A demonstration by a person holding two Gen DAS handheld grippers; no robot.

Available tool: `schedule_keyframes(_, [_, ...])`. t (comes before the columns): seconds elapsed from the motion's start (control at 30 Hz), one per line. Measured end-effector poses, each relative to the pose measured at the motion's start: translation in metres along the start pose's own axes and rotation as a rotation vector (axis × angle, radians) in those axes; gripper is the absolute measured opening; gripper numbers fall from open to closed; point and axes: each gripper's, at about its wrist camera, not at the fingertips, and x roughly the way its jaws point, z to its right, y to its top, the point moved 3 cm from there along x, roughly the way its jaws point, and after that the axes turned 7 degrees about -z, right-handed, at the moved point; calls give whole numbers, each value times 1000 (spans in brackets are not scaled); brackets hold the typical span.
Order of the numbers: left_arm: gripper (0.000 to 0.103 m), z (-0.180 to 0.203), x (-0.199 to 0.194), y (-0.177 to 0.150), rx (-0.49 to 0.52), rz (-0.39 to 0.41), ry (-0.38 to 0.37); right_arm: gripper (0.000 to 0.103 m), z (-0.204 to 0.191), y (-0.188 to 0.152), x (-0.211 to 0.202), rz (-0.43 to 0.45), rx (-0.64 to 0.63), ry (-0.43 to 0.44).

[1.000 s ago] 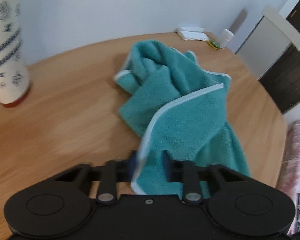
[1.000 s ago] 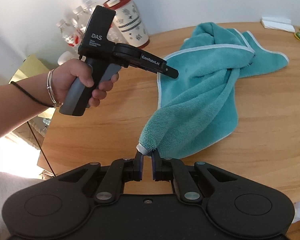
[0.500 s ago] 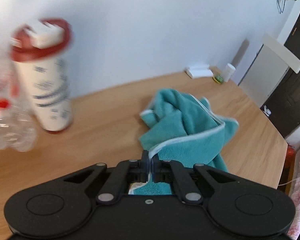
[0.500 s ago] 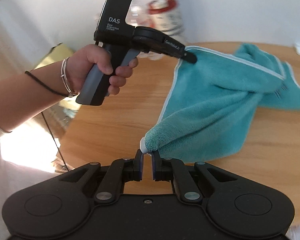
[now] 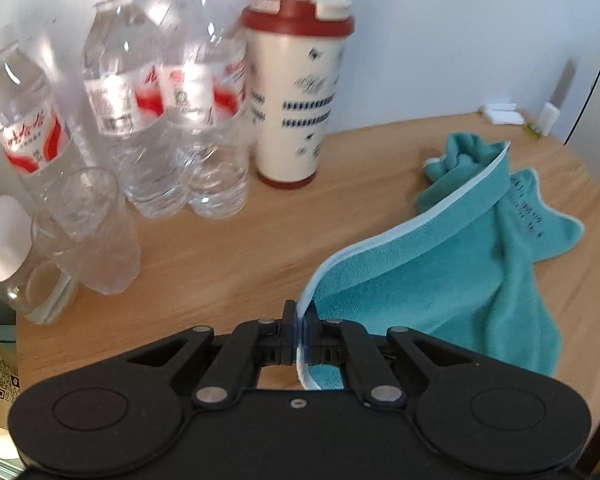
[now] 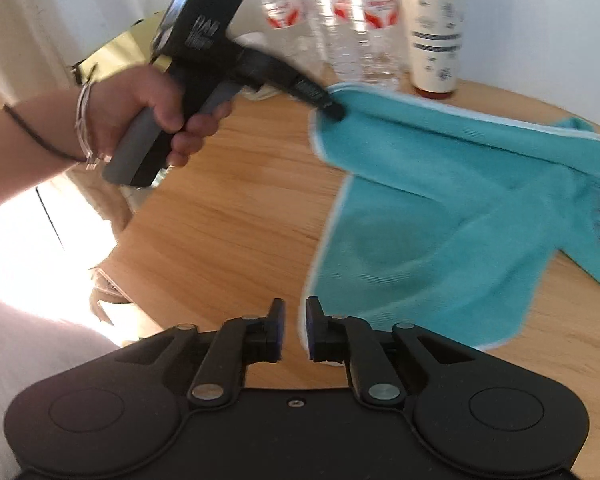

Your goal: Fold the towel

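Observation:
A teal towel (image 5: 440,280) with a pale trim lies partly lifted on the round wooden table (image 5: 220,248). My left gripper (image 5: 300,320) is shut on its trimmed edge, which runs away to the right. In the right wrist view a hand (image 6: 156,108) holds that left gripper (image 6: 334,112), which pinches a raised towel (image 6: 440,208) corner. My right gripper (image 6: 295,328) holds the near corner, with the white trim against its right finger (image 6: 314,328) and a narrow gap showing. The cloth hangs stretched between the two grippers.
Several clear water bottles (image 5: 140,120) and a red-lidded cup (image 5: 296,100) stand at the table's back left, with empty glasses (image 5: 92,232) in front. A white packet (image 5: 502,114) lies at the far edge. The table edge (image 6: 112,248) is near on the left.
The left gripper closed on the towel's edge, then lifted and carried it left toward the bottles. The towel has spread out between both grippers. The right gripper kept its corner.

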Motion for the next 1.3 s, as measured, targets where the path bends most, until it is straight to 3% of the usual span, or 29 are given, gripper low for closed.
schedule_keyframes(0.1, [3, -3, 6, 3, 19, 7, 37, 21, 31, -12, -12, 0, 107, -107])
schedule_keyframes(0.27, [5, -8, 23, 7, -3, -52, 102, 21, 76, -31, -40, 50, 287, -227])
schedule_keyframes(0.37, [23, -8, 22, 0, -25, -80, 130, 30, 108, -40, -59, 93, 388, -302])
schedule_keyframes(0.43, [45, -10, 20, -7, -35, -79, 160, 36, 135, -43, -65, 108, 433, -365])
schedule_keyframes(0.57, [48, -14, 1, -26, -116, -108, 168, 37, 192, -51, -73, 120, 497, -450])
schedule_keyframes(0.67, [48, 2, -19, -45, -162, -115, 109, 38, 231, -52, -70, 109, 504, -491])
schedule_keyframes(0.77, [48, 37, -29, -60, -176, -134, 41, 38, 258, -52, -65, 111, 479, -492])
schedule_keyframes(0.87, [48, 71, -31, -73, -194, -161, -1, 38, 274, -46, -53, 78, 394, -437])
schedule_keyframes(1.1, [48, 115, -18, -84, -307, -201, 24, 38, 293, -20, -31, 46, 203, -363])
schedule_keyframes(1.3, [48, 134, -8, -86, -374, -186, 103, 38, 305, -6, -15, 24, 57, -284])
